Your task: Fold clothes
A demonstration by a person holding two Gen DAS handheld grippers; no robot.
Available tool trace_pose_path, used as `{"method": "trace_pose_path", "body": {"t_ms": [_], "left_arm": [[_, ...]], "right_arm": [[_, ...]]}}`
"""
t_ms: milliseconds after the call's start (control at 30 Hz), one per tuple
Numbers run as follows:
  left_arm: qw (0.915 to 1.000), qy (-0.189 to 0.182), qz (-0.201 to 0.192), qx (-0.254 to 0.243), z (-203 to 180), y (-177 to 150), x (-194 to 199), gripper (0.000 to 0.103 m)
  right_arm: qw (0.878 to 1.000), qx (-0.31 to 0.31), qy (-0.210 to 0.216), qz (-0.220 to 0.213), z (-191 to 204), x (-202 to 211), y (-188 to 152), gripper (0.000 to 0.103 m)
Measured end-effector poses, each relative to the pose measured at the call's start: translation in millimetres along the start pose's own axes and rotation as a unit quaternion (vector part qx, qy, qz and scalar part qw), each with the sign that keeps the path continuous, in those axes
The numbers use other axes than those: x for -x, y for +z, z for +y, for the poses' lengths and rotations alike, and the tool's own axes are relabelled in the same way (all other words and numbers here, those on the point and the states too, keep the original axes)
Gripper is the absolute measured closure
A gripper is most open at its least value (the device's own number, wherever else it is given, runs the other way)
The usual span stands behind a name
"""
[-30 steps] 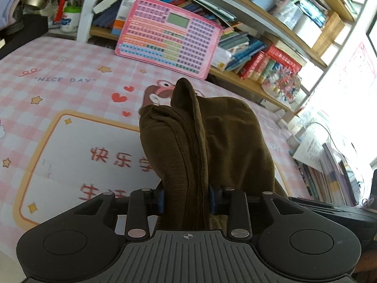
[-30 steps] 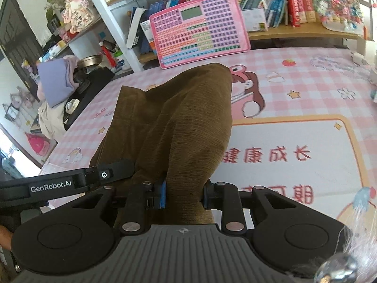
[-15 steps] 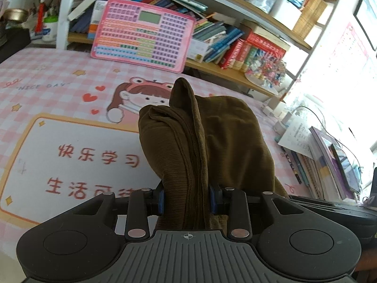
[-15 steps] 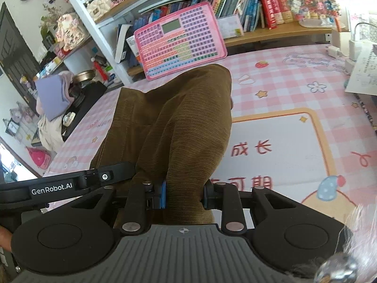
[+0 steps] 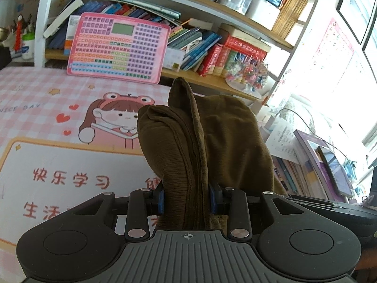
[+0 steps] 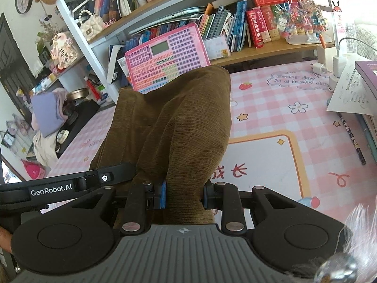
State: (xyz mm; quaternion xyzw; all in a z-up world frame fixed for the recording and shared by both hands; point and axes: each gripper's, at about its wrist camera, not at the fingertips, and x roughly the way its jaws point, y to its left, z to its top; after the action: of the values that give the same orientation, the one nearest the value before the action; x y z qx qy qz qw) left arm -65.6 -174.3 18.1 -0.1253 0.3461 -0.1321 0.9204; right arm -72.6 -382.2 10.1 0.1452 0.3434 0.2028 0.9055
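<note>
An olive-brown ribbed garment (image 5: 200, 146) is bunched thickly between the blue pads of my left gripper (image 5: 186, 199), which is shut on it. The same brown garment (image 6: 179, 122) runs across to my right gripper (image 6: 184, 195), also shut on a thick fold of it. The cloth hangs lifted above the pink checked desk mat (image 5: 47, 108) and drapes forward over both sets of fingers. In the right wrist view the left gripper's black body (image 6: 70, 185) sits close at the left, against the cloth.
A pink keyboard toy (image 5: 117, 47) leans on the bookshelf at the desk's back edge. Books and papers (image 5: 313, 155) are stacked along the window side. Chargers and a sheet of paper (image 6: 353, 94) sit at the right. A lilac cloth pile (image 6: 47, 113) lies far left.
Both grippers have carried the garment sideways toward the window end of the desk; the mat's printing and the pink toy have slid left in both views. The grips are unchanged.
</note>
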Motion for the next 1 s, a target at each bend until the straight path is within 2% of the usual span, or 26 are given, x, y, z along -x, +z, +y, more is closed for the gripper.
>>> {"method": "trace_pose_path", "body": {"t_ms": [233, 433, 867, 1000], "left_arm": [[1.0000, -0.006, -0.001, 0.001, 21.0, 9.6, -3.3, 0.071], [0.9996, -0.028, 0.005, 0.005, 62.2, 23.0, -11.0, 0.071], [0.9958, -0.062, 0.043, 0.051, 213.8, 65.1, -18.6, 0.071], [0.9940, -0.074, 0.039, 0.070, 248.5, 79.8, -23.4, 0.071]], "right_arm": [[1.000, 0.002, -0.005, -0.002, 14.8, -17.3, 6.4, 0.078], [1.000, 0.001, -0.026, -0.001, 41.3, -46.9, 12.0, 0.078], [0.997, 0.004, -0.063, 0.038, 153.4, -152.7, 20.9, 0.078], [0.997, 0.012, -0.069, 0.039, 178.5, -178.8, 32.6, 0.078]]}}
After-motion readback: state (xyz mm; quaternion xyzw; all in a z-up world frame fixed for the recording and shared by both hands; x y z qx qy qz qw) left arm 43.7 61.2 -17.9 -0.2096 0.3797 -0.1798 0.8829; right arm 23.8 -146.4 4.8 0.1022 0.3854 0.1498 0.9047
